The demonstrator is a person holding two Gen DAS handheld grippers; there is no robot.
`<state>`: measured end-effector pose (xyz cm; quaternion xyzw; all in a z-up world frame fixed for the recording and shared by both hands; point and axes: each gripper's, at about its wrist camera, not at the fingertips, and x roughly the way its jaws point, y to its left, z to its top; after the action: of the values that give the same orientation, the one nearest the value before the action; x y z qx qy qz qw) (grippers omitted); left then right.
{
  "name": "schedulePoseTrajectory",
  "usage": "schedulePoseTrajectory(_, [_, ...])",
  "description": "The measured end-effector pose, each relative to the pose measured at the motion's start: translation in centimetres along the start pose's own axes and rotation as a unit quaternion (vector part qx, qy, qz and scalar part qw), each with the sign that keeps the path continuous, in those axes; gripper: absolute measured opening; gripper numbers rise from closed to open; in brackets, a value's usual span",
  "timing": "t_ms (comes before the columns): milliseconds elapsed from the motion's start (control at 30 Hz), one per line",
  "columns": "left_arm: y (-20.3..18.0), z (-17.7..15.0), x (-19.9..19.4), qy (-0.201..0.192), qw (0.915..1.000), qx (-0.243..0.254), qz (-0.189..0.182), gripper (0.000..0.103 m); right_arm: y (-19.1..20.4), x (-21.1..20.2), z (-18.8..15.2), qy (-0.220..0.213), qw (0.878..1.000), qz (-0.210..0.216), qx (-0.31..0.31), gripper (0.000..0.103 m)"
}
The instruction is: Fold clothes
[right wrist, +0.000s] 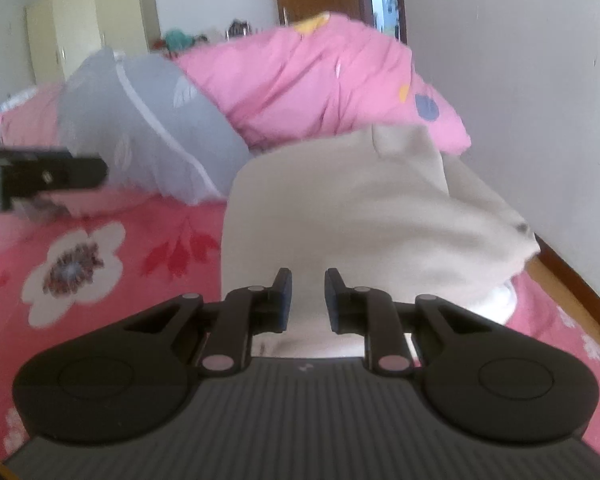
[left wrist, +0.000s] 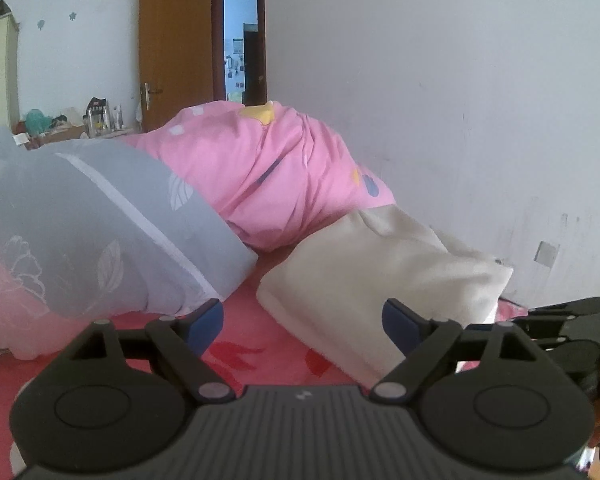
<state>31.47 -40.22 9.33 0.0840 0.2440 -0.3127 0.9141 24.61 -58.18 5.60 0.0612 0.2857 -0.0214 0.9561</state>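
Flanking cream garment (right wrist: 340, 208): grey pillow (left wrist: 100, 216) left; pink quilt (left wrist: 260, 168) behind

We see each gripper (left wrist: 302, 322) (right wrist: 308, 300) as matte black, with ribbed grey body, round pivot discs, silver rivets, and blue finger pads (left wrist: 206, 326).

Soft matt cream cloth garment (right wrist: 340, 200) lies on smooth printed cotton bedsheet (right wrist: 140, 248).
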Motion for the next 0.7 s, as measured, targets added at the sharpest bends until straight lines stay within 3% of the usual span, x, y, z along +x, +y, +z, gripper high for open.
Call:
schedulePoseTrajectory(133, [-1.0, -0.3, -1.2, -0.008, 0.9993, 0.032, 0.017, 0.088, -1.2, 1.0, -0.6, 0.016, 1.000, -0.022, 0.016, 0.018])
schedulePoseTrajectory(267, [-1.9, -0.7, -0.8, -0.016, 0.9982, 0.053, 0.026, 0.088, -2.3, 0.5, -0.2, -0.007, 0.999, -0.033, 0.028, 0.018])
schedulePoseTrajectory(467, [-2.9, -1.2, 0.8, -0.005, 0.9984, 0.053, 0.017, 0.088, -4.4, 1.9, -1.2, 0.005, 0.998, -0.048, 0.041, 0.018])
schedulePoseTrajectory(600, [-3.6, -1.8, 1.7, 0.001, 0.9981, 0.060, 0.012, 0.088, -6.8, 0.6, -2.1, -0.024, 0.991, -0.012, 0.132, 0.022])
schedulePoseTrajectory(700, [-3.7, -2.4, 2.2, 0.007, 0.9985, 0.054, 0.000, 0.089, -9.5, -0.9, -3.1, -0.056, 0.971, 0.026, 0.232, 0.035])
